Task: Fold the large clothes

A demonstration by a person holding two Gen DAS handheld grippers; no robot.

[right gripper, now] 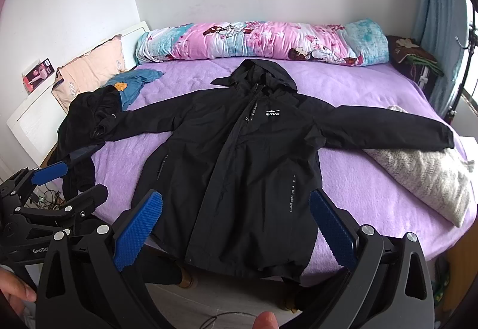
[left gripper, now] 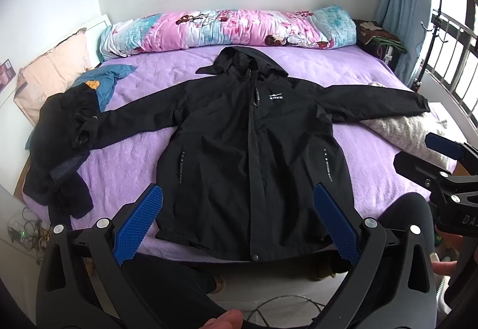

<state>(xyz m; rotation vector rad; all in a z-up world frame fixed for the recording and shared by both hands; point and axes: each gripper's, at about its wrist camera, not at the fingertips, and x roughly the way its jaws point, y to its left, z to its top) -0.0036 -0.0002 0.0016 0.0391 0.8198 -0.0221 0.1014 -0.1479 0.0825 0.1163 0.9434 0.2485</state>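
The black jacket (left gripper: 251,150) lies face up on the bed (left gripper: 134,167), sleeves spread, its hem directly ahead of both sets of fingers. The left gripper (left gripper: 237,224) and right gripper (right gripper: 236,224) are both spread wide, holding nothing. Judged first step: fold a sleeve inward. Take each sleeve near its cuff, pinching only the jacket's fabric, clear of the dark clothing pile (left gripper: 65,132) beside the left cuff.

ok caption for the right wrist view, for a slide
Open right gripper above a black jacket spread flat on the purple bed.
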